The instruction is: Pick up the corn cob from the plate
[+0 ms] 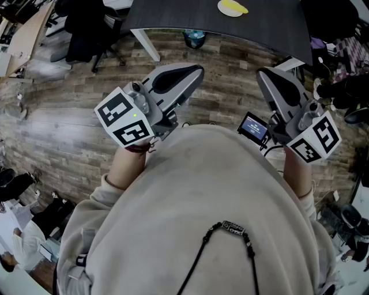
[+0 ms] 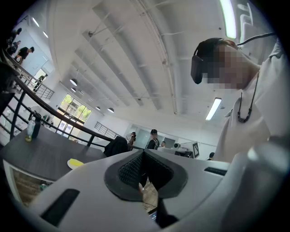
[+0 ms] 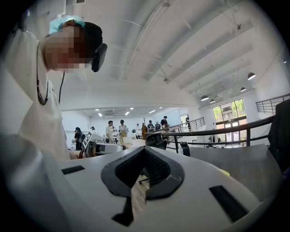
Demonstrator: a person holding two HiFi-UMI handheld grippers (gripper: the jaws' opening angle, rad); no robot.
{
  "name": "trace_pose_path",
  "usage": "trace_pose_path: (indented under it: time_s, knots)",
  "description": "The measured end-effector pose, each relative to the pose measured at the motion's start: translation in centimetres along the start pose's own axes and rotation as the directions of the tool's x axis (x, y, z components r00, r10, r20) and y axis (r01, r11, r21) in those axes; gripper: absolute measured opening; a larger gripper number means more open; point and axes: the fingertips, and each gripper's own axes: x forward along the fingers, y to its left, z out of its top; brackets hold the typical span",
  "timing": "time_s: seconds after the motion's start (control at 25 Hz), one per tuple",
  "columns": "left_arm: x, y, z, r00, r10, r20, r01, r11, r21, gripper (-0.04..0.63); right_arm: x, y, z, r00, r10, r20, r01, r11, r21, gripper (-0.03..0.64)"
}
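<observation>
The corn cob [image 1: 233, 7] is a yellow shape lying on a small white plate [image 1: 221, 10] at the far edge of a dark table [image 1: 173, 14]. The left gripper view shows the same plate [image 2: 74, 163] on that table, far off. Both grippers are held close to the person's chest, well short of the table. My left gripper [image 1: 193, 72] points level toward the table, and its pads [image 2: 132, 168] meet at the tip with nothing between them. My right gripper [image 1: 268, 75] is shut and empty too, its jaws [image 3: 145, 148] closed to a point.
A wood-pattern floor [image 1: 69, 121] lies between the person and the table. A teal object [image 1: 194, 38] sits under the table's edge, and a dark office chair [image 1: 86, 29] stands to the left. A small lit screen [image 1: 253, 128] hangs by the right gripper. Several people stand in the background.
</observation>
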Motion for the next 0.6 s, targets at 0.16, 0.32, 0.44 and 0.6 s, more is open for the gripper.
trace_pose_path:
  time_s: [0.16, 0.32, 0.44, 0.6]
  knots:
    - [0.1, 0.6, 0.0, 1.000, 0.019, 0.008, -0.019, 1.000, -0.011, 0.006, -0.3, -0.9, -0.4, 1.000, -0.005, -0.009, 0.005, 1.000, 0.001, 0.015]
    - [0.6, 0.7, 0.7, 0.997, -0.020, 0.078, 0.030, 0.992, -0.123, 0.006, -0.8, -2.0, -0.7, 1.000, -0.024, 0.004, 0.024, 0.999, 0.036, 0.015]
    - [1.3, 0.8, 0.8, 0.997, -0.018, 0.070, 0.027, 0.991, -0.134, 0.006, -1.4, -2.6, -0.6, 0.999, -0.019, 0.041, 0.015, 0.995, 0.096, 0.015]
    - [2.1, 0.6, 0.2, 0.999, -0.025, 0.036, 0.030, 0.991, -0.128, 0.006, -2.5, -3.7, -1.3, 0.998, -0.039, 0.051, 0.032, 0.991, 0.129, 0.015]
